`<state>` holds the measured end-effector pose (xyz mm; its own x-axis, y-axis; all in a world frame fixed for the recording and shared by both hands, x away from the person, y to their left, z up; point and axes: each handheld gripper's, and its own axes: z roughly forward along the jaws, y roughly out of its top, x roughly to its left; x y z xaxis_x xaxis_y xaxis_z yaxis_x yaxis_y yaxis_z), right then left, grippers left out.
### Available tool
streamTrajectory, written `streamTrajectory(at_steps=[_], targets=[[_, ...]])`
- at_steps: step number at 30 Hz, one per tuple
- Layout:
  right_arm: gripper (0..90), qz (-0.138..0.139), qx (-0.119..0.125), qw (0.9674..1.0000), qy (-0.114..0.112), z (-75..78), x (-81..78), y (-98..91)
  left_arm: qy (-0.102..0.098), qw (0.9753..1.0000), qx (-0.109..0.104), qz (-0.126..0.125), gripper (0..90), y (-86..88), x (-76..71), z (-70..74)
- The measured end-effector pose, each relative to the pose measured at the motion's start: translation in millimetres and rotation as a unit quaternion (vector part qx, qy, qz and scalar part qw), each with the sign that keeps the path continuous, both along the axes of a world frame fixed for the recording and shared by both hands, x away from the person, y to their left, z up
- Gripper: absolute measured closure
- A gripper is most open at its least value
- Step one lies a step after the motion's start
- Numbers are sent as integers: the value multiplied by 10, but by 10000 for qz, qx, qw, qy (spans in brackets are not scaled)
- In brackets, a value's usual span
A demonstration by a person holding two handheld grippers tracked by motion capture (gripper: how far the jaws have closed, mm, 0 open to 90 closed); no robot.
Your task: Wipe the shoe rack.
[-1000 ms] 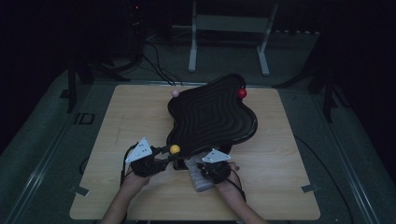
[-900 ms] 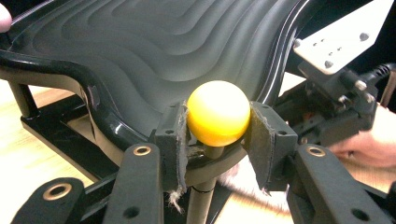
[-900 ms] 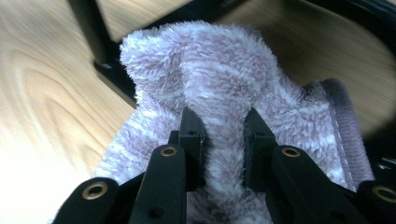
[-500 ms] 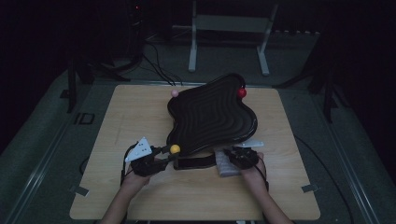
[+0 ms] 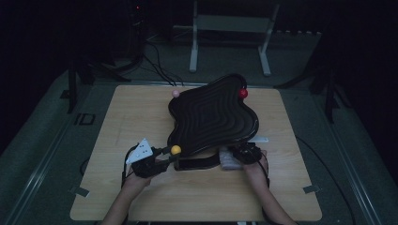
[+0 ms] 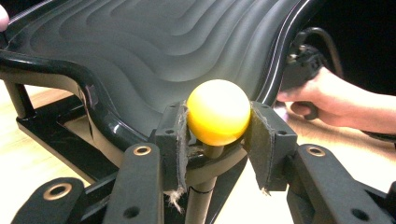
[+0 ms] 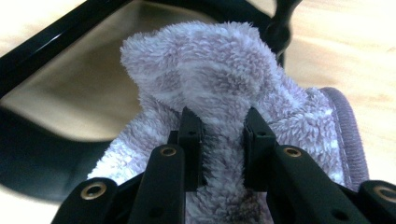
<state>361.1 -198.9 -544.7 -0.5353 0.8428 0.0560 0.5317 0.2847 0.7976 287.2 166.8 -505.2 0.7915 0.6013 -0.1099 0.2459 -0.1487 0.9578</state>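
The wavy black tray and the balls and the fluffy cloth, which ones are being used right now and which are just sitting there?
Being used:
- yellow ball, clamped in the left gripper
- fluffy cloth, pinched in the right gripper
- wavy black tray, which the yellow ball's post stands against, with the cloth at its near edge

Just sitting there:
- red ball
- pink ball
- white frame behind the table

Yellow ball (image 6: 218, 112), black ridged tray (image 5: 211, 117), seemingly lilac-and-white checked cloth (image 7: 224, 88).

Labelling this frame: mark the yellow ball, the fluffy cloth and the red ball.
yellow ball (image 6: 218, 111), left gripper view, centre of its front, between the pads.
fluffy cloth (image 7: 219, 74), right gripper view, bunched top above the jaws.
red ball (image 5: 243, 93), high view, its middle, at the tray's far edge.
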Motion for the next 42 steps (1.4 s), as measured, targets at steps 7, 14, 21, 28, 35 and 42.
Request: streamTrajectory(at_steps=[7,14,21,28,35,42], targets=[[742,166,-51,9998,51,-47,-214,41,12,10000,19,20,605,-5,-5,7],[738,632,240,9973,298,-12,-368,31,12,10000,18,16,604,0,-4,6],[738,144,505,9967,-615,518,-406,-483,0,10000,39,16,604,-3,-1,11],[738,-521,562,9870,-1415,1087,-476,-954,3,10000,55,10,604,-3,2,15],[738,-66,1141,9745,-1932,1637,-538,-982,5,10000,41,9,604,-2,3,14],[741,311,833,9795,-1805,1581,-492,-760,19,10000,33,6,605,2,7,14]])
